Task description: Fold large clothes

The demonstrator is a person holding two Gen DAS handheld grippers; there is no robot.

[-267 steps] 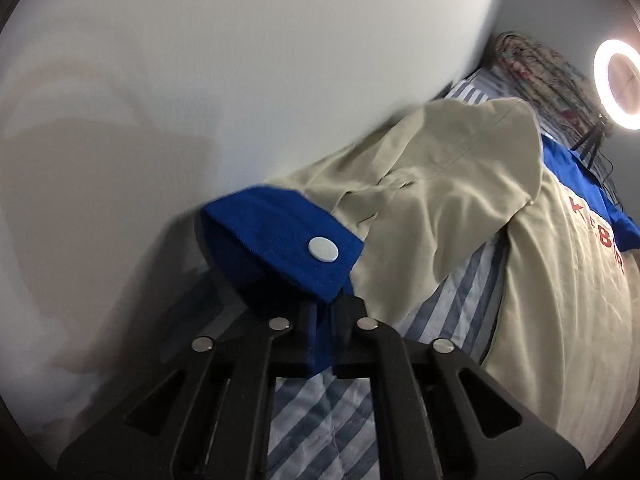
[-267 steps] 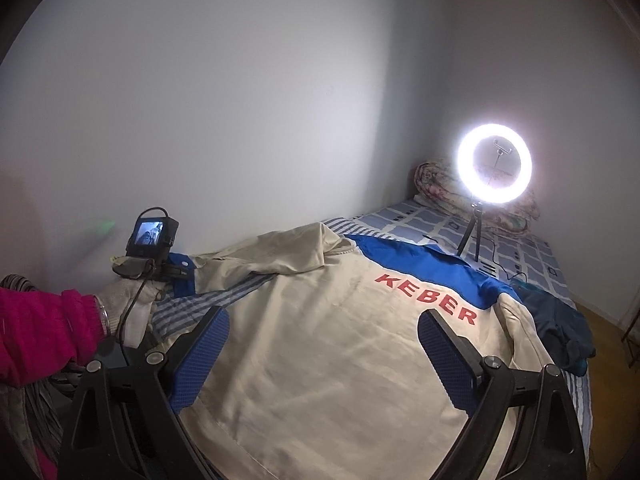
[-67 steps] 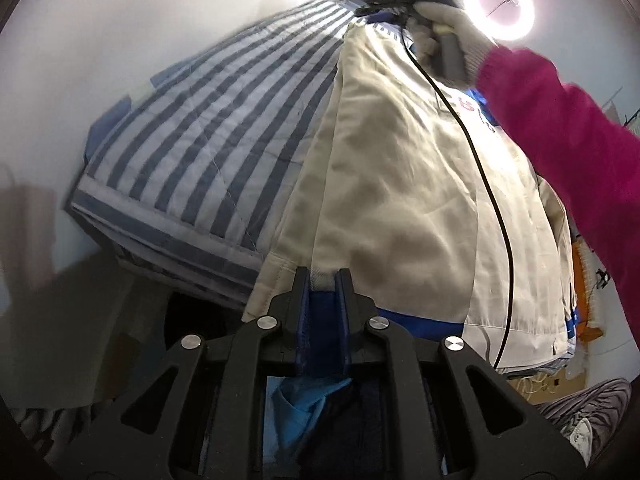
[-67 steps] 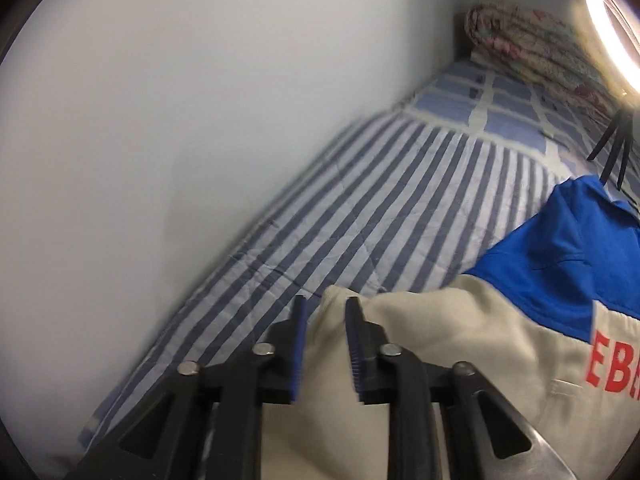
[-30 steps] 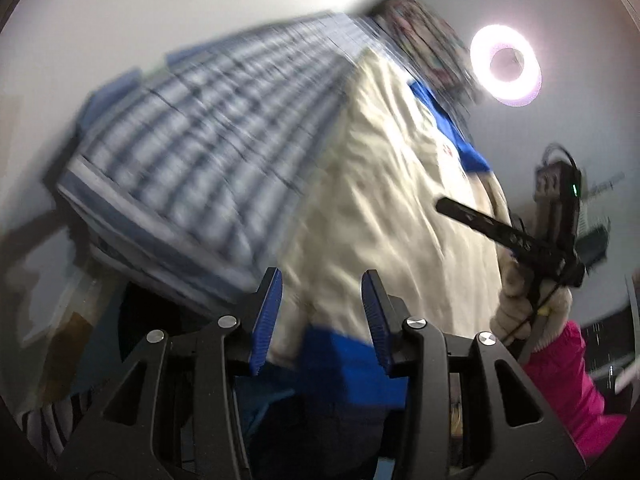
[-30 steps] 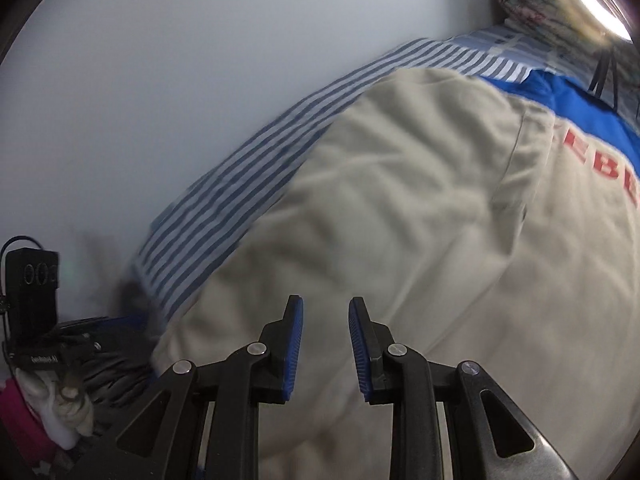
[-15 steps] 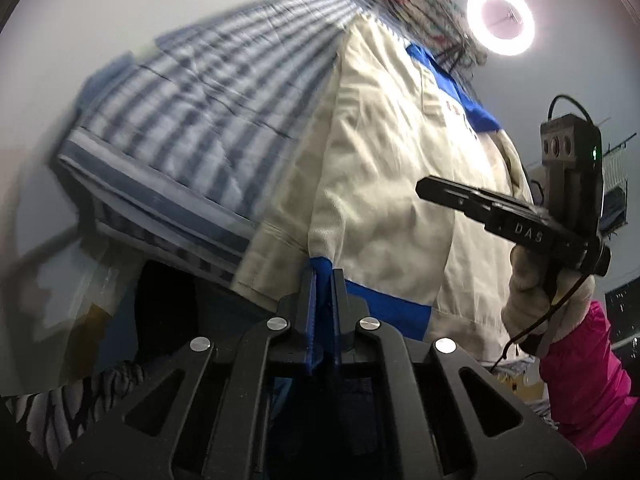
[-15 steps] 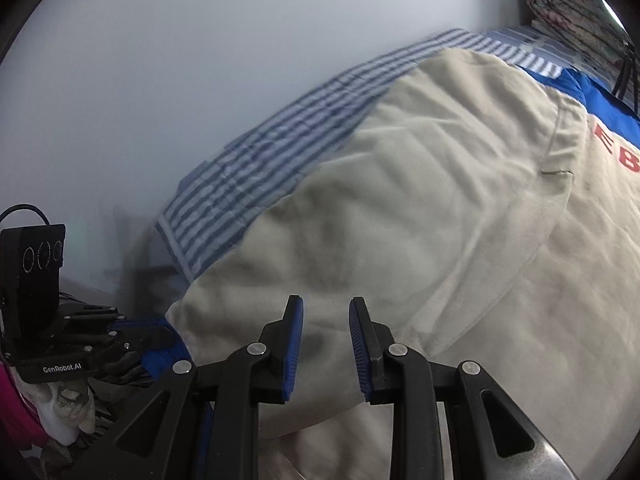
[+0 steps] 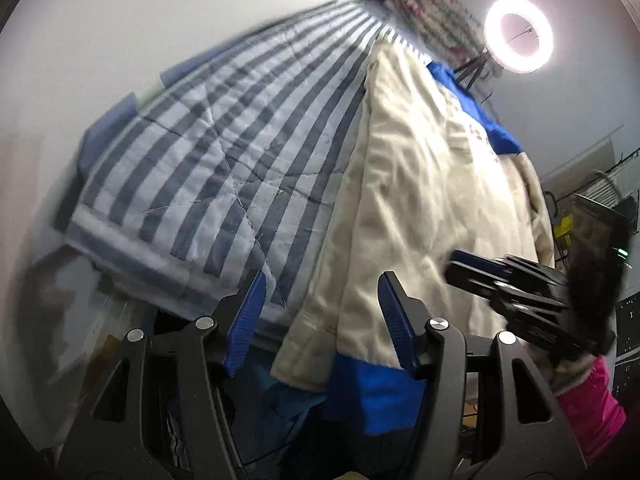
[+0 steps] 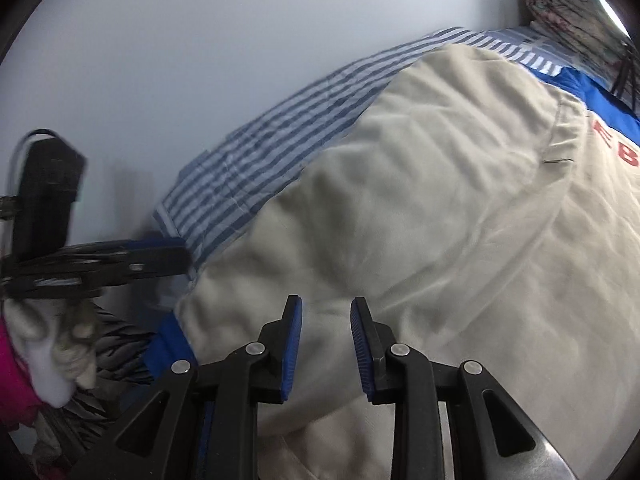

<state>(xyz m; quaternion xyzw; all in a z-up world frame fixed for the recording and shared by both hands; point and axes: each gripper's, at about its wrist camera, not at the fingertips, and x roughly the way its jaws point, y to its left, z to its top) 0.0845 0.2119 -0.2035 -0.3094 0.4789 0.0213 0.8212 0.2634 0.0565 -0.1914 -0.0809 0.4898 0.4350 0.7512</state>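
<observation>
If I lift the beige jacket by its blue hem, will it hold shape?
Probably not: the beige jacket lies wrinkled and drapes over the striped bedding, so it looks floppy. Its blue hem hangs off the edge, likely to sag further.

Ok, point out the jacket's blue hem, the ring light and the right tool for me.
blue hem (image 9: 376, 396), left wrist view, on the blue band under the beige cloth.
ring light (image 9: 518, 34), left wrist view, on the glowing ring's lower rim.
right tool (image 10: 326, 320), right wrist view, midway between its blue-padded tips.
</observation>
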